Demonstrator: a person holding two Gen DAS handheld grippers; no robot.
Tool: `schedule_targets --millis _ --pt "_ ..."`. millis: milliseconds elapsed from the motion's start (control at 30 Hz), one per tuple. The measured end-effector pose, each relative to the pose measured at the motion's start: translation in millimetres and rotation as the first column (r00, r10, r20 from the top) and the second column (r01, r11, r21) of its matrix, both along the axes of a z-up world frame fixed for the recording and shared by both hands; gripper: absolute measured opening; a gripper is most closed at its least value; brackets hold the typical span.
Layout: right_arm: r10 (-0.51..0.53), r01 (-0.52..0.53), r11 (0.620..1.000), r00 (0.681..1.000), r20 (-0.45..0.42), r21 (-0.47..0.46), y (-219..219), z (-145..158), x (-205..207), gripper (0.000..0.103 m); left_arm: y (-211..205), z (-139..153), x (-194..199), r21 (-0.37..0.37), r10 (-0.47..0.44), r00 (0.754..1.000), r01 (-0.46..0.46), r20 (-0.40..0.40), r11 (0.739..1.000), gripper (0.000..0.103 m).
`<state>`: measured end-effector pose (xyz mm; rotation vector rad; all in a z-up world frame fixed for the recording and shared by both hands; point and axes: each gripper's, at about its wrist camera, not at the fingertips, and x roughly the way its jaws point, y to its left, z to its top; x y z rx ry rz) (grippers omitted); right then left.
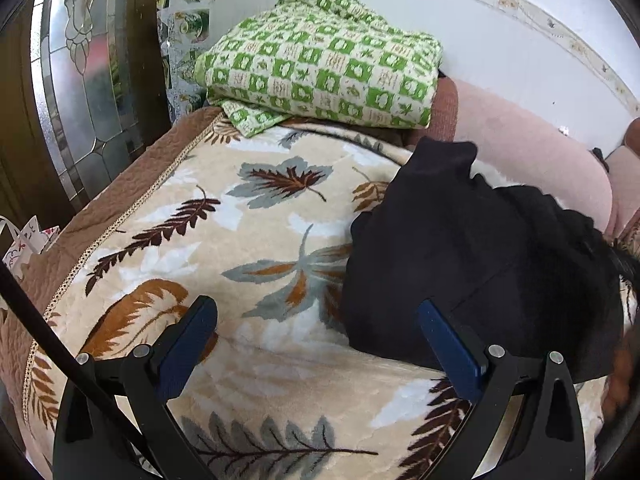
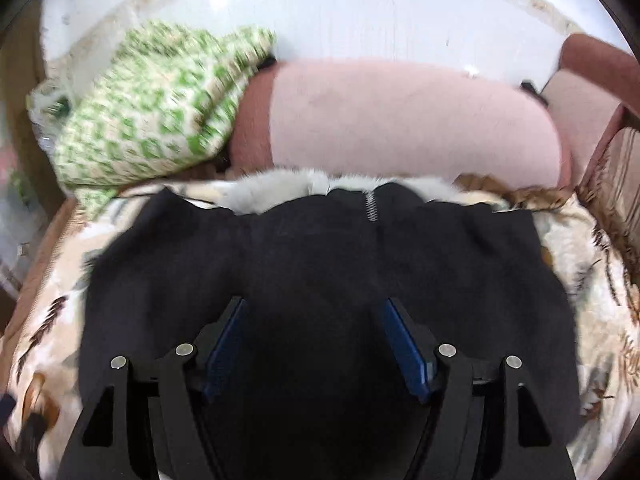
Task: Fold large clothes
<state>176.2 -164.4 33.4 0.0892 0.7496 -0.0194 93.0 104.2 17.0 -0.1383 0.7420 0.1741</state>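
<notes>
- The left tongs (image 1: 318,312) stand wide open with nothing between the blue pads (image 1: 452,344); they hang over the leaf-patterned blanket (image 1: 224,216) that covers the bed.
- The right-hand pad of the left tongs sits over the near left edge of the black jacket (image 1: 472,256), though whether it touches the cloth cannot be told.
- The right tongs (image 2: 314,308) are also spread apart, gripping nothing, and hover directly above the middle of the black jacket (image 2: 320,256).
- The jacket lies spread flat on the blanket (image 2: 592,280), toward the right side of the bed in the left wrist view, with its collar pointing at the far edge.
- A strip of pale fur trim (image 2: 288,184) runs along that collar, and a short metal zipper (image 2: 371,206) shows at the middle of the neckline.
- In the left wrist view the jacket's near part lies in a rounded, bunched mass, with a sleeve or flap (image 1: 440,164) reaching toward the far edge.
- A folded green-and-white checked quilt (image 1: 324,68) rests at the far left corner of the bed, apart from the jacket.
- A long pink bolster (image 2: 400,120) lies along the far edge against the white wall (image 1: 520,40), just beyond the collar.
- A brown quilted cover (image 1: 116,208) edged with gold trim hangs down the bed's left side, beside a leaded glass door (image 1: 80,92).
- The right wrist view is blurred, chiefly over the quilt (image 2: 160,108).
</notes>
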Motion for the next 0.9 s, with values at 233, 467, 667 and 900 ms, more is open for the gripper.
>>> schedule_targets --millis 233,467,667,900 --pt "-0.051 0.053 0.996 0.998 0.036 -0.066 -32.3 -6.8 -122.2 0.076 -31.6 11.1 -26.3 0.091 -0.021 0.998 0.015 0.064 0.996 0.102" --pt "-0.117 0.120 0.987 0.993 0.033 -0.111 -64.1 -34.1 -163.2 0.076 -66.9 9.6 -45.0 0.144 -0.065 0.993 0.051 0.095 0.988 0.102" --pt "-0.150 0.151 0.985 0.989 0.019 -0.082 -85.9 -36.2 -154.3 0.076 -87.5 -8.3 -39.1 0.208 -0.105 0.994 0.094 0.043 0.974 0.102" --pt "-0.224 0.223 0.974 0.974 -0.032 -0.023 -117.2 -45.5 -149.5 0.076 -93.1 -9.9 -41.3 0.237 -0.110 0.992 0.093 0.060 0.967 0.102"
